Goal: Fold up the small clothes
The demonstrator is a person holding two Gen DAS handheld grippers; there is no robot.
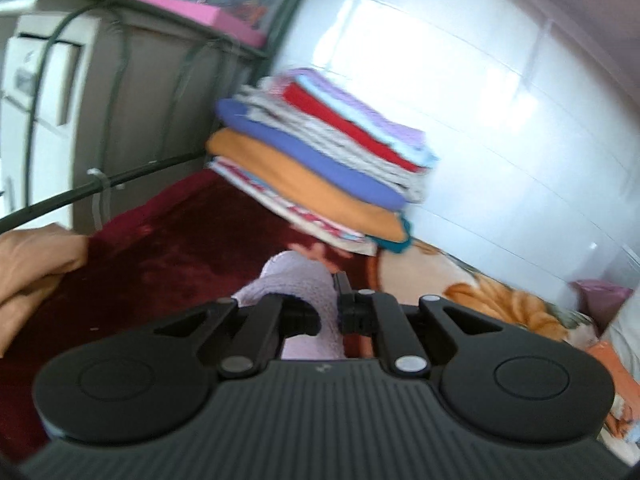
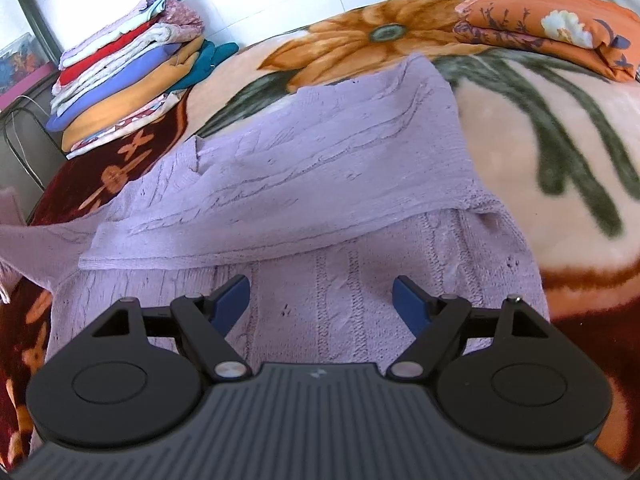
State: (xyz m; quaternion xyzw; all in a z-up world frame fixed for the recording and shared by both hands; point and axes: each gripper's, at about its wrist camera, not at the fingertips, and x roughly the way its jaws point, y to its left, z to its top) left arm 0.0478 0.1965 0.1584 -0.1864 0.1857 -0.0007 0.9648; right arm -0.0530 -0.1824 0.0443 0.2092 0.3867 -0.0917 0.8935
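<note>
Lilac knit sweater [image 2: 320, 184], nearest item, spread on floral blanket [image 2: 540, 184]; one panel already turned over the body, lower knit section exposed beneath right gripper. Status: fold begun, not finished (judged approx. one fold in, at least one more plus stacking left).

Floral blanket: bed cover, cream w/ orange flower, dark red border; carries all items.

Stack of folded clothes [image 2: 128, 80]: by white tiled wall, at far corner of blanket. Layers incl. orange, blue, red, pale lilac, teal at base. Reads as finished work; likely destination for sweater.

Folded orange floral cloth [image 2: 552, 28]: far side, well apart from sweater; not in play.

Right gripper [image 2: 322, 304]: fingers spread wide, blue pads either side of nothing, hovering over sweater's lower part. No grip.

Left gripper [image 1: 326, 312]: fingers drawn narrow, clamped on a bunch of the lilac knit [image 1: 296, 288] (prob. a sleeve or edge; frame blurred, can't tell which). Cloth lifted off the dark red blanket border.
</note>
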